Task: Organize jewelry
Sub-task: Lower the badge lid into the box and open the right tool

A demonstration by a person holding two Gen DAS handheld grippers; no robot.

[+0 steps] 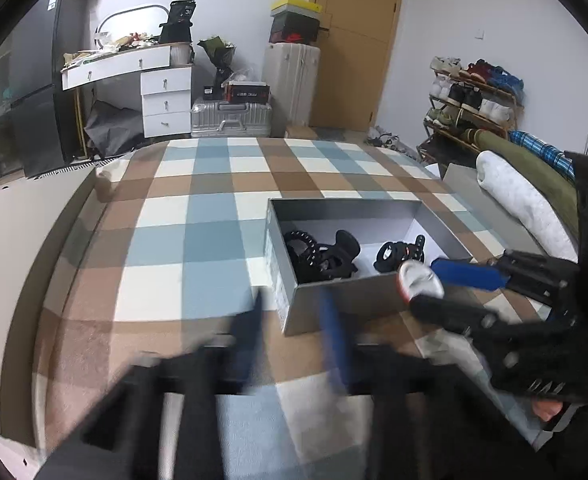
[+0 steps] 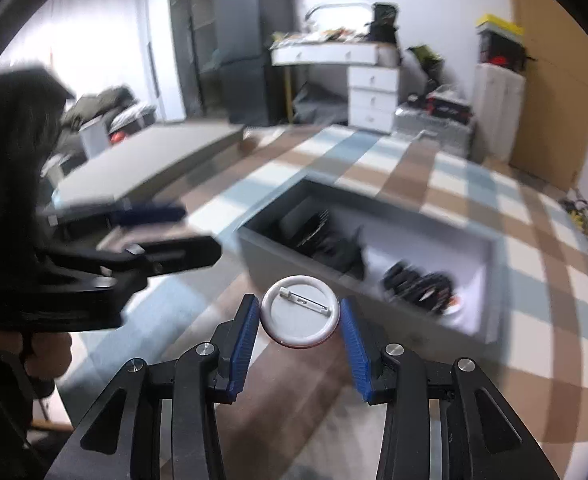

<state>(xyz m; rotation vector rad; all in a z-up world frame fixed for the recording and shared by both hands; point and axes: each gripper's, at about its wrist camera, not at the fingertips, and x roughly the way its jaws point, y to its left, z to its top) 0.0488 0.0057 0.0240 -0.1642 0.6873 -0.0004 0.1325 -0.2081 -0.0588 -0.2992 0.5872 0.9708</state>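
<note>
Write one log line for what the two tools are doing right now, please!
right tool: shut on pin badge, back side showing | left tool: open, nothing held | grey box: black hair clips inside | surface: checked blanket

Your left wrist camera is looking low across the checked blanket (image 1: 198, 216) toward the dresser (image 1: 150, 80) at 11 o'clock and the door (image 1: 354, 40) at 12, with the grey box (image 1: 334, 300) sitting near at 1 o'clock. Your right wrist camera is facing more leftward, close above the same box (image 2: 294, 256) at 12 o'clock, the dresser (image 2: 370, 80) beyond. Both views are sharing the box, blanket (image 2: 474, 200), dresser, and each other's gripper.
</note>
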